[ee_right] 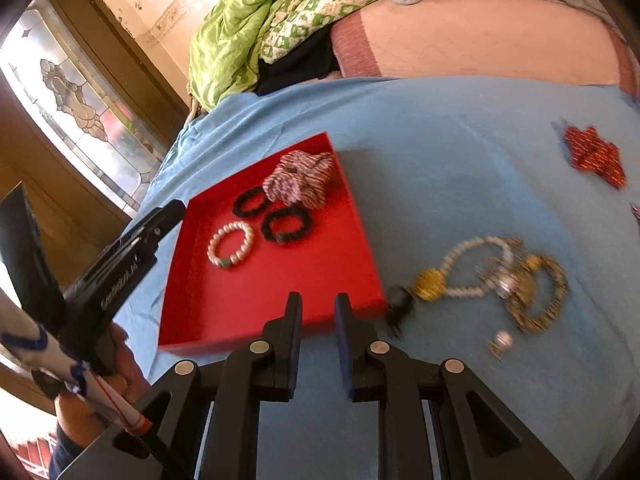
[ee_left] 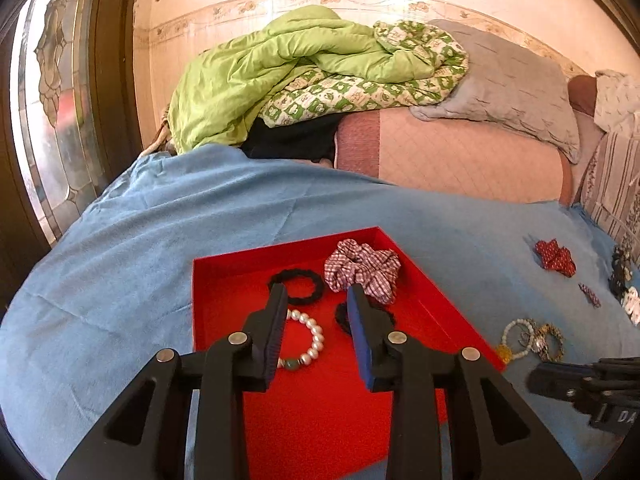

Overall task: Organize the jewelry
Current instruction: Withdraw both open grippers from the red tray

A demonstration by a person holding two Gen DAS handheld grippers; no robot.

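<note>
Blue-covered bed (ee_left: 160,240) carries a red tray (ee_left: 224,276) collecting sorted pieces: pearl bracelet (ee_left: 310,336), hair ties, scrunchie. Left gripper (ee_left: 318,300) hangs above it, slightly parted, empty; right gripper (ee_right: 318,304), likewise, faces tangled bracelets (ee_right: 500,276) beside the tray.

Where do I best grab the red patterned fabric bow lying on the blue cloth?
Pinch the red patterned fabric bow across its narrow middle, coming from above. It lies flat and alone on the blue cloth, so its waist fits between the fingers.

Warm daylight enters through the stained-glass window (ee_left: 52,92) at left in both views. Fisheye bending darkens the corners; the bracelets (ee_right: 516,280) at right are motion-blurred.
</note>
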